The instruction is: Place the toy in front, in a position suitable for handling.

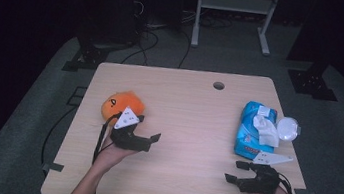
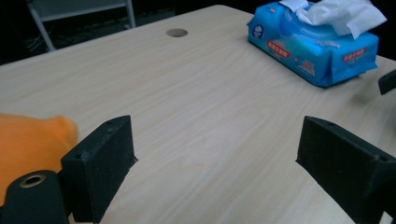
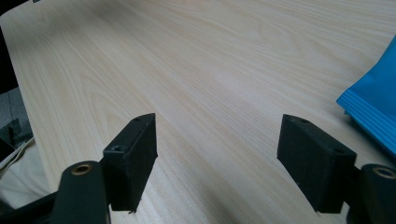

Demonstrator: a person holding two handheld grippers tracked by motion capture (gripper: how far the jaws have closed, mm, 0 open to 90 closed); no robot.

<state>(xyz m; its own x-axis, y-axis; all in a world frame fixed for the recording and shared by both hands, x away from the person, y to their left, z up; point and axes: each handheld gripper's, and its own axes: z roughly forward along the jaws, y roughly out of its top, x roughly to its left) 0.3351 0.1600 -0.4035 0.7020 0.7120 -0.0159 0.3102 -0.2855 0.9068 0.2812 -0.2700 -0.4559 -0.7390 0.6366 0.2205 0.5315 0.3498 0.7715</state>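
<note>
Orange plush toy [image 1: 122, 105]: tabletop's left, just beside left gripper [image 1: 146, 141], jaws spread | right gripper [image 1: 236, 172] likewise released, empty | plush judged light, squashy; pinch mid-body.

Orange plush toy [image 2: 32, 144] edge-cropped, blurred

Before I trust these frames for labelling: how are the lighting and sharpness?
High view: dim, room behind black, table evenly lit, slightly soft. Left gripper view: bright, wipes pack sharp, orange toy smeared at the edge. Right gripper view: wood grain crisp, near jaws soft, no glare.
</note>
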